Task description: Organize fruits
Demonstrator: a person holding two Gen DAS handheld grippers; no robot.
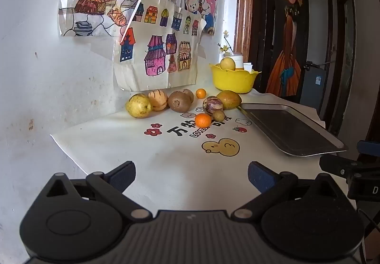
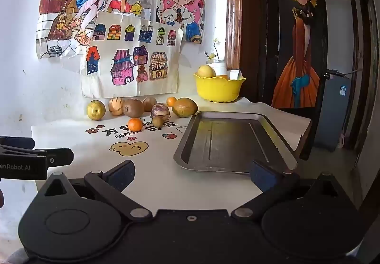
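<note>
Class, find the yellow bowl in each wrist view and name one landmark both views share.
Left wrist: yellow bowl sits right of centre, at the back, beyond the metal tray.
Right wrist: yellow bowl sits just right of centre, behind the tray.
Shared landmark: the houses drawing.

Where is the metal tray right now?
The metal tray lies empty on the table's right side, just ahead of the open right gripper. In the left wrist view, it sits right of the fruit cluster, near the yellow bowl.
</note>
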